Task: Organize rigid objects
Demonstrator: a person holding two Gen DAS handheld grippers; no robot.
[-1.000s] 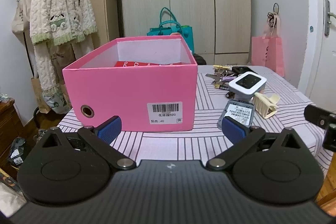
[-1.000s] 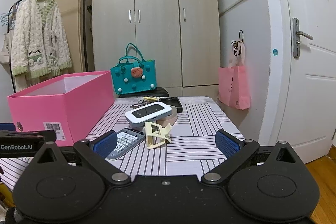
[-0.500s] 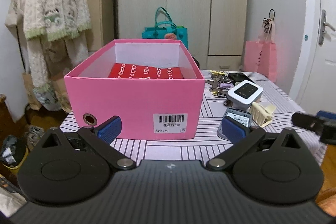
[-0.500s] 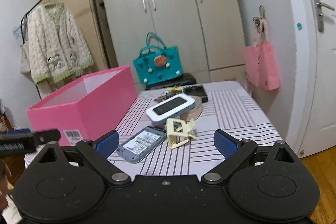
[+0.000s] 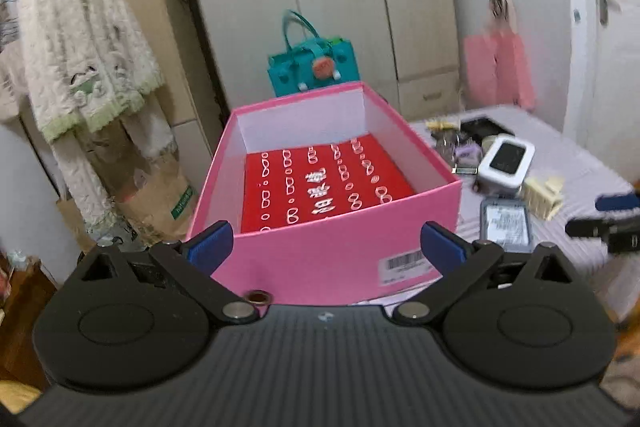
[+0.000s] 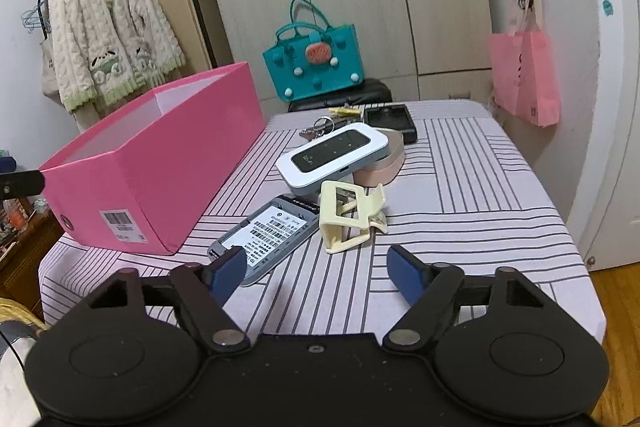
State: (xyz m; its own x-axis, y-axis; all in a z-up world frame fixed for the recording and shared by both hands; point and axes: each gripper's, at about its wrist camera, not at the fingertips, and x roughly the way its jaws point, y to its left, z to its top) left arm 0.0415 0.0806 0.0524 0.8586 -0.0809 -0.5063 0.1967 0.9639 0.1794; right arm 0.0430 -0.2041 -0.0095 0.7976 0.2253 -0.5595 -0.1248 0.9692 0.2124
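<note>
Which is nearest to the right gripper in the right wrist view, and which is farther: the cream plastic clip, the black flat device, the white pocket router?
From the right gripper:
1. Cream plastic clip, just ahead, centre.
2. White pocket router, behind the clip, propped on a pink case.
3. Black flat device, near the table's far edge.

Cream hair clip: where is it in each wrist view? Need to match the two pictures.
Left wrist view: the cream hair clip lies at the right edge, right of the pink box, just past the white device.
Right wrist view: centre of the picture, on the striped cloth, in front of the white device.
Shared landmark: the pink box, left of the clip in both.
</note>
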